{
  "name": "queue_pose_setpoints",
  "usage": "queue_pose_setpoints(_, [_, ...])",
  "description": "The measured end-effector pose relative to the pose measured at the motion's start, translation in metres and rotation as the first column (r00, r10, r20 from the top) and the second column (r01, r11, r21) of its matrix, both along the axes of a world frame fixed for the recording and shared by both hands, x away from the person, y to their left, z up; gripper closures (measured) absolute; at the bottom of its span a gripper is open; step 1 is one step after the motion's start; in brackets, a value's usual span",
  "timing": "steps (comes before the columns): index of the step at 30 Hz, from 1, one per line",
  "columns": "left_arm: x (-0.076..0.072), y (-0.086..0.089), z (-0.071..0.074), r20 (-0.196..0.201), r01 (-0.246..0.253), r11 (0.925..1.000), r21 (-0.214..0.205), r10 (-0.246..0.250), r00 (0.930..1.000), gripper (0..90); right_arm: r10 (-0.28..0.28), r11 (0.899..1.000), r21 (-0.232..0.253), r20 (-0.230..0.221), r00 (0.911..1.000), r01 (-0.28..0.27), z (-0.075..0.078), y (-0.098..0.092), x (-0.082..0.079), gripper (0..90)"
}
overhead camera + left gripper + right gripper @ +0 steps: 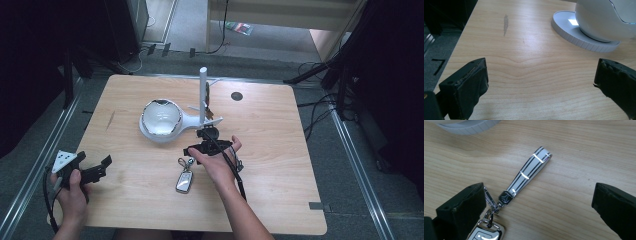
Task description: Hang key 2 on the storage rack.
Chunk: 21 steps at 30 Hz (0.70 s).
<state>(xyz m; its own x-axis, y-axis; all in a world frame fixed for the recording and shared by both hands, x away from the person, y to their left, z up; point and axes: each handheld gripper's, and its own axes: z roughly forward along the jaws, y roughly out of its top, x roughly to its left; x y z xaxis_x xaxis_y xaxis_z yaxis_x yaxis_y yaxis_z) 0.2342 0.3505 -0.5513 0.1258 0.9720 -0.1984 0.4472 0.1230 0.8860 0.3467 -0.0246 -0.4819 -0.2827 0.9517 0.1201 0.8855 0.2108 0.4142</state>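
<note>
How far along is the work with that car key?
Nothing looks done: the car key lies flat on the table. In hand: the right gripper hovers open above its strap. Left: closing on it and lifting. The left gripper waits open.

left gripper (97, 170) jaws wide apart, low; right gripper (192, 150) jaws spread, forearm extended

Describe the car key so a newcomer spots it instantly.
On the wooden table, look just in front of the white bowl-shaped stand, beside the right hand-held gripper. The car key lies flat there: a silvery fob with a striped strap, unlike anything nearby.
</note>
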Motion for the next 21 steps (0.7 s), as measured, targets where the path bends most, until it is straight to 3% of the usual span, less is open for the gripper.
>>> queue_pose_setpoints(5, [0.001, 0.000, 0.000, -0.006, -0.002, 1.0000, 0.007, 0.002, 1.0000, 0.0, 0.000, 1.000, 0.008, -0.026, 0.9997, 0.001, -0.005, 0.004, 0.001, 0.0])
queue_pose_setpoints(13, [0.001, 0.000, 0.000, -0.005, -0.001, 1.0000, 0.002, 0.001, 1.0000, 0.0, -0.044, 0.999, 0.024, -0.072, 0.9965, 0.046, -0.015, 0.008, 0.006, 1.7])
queue_pose_setpoints(16, [0.001, 0.000, 0.000, -0.005, -0.002, 1.0000, -0.001, 0.002, 1.0000, 0.0, -0.071, 0.997, -0.016, -0.077, 0.9945, 0.070, -0.018, 0.012, 0.009, 8.6])
queue_pose_setpoints(21, [0.002, 0.000, 0.000, -0.005, 0.000, 1.0000, -0.003, 0.000, 1.0000, 0.0, -0.100, 0.995, -0.011, -0.104, 0.9896, 0.099, -0.025, 0.017, 0.011, 14.1])
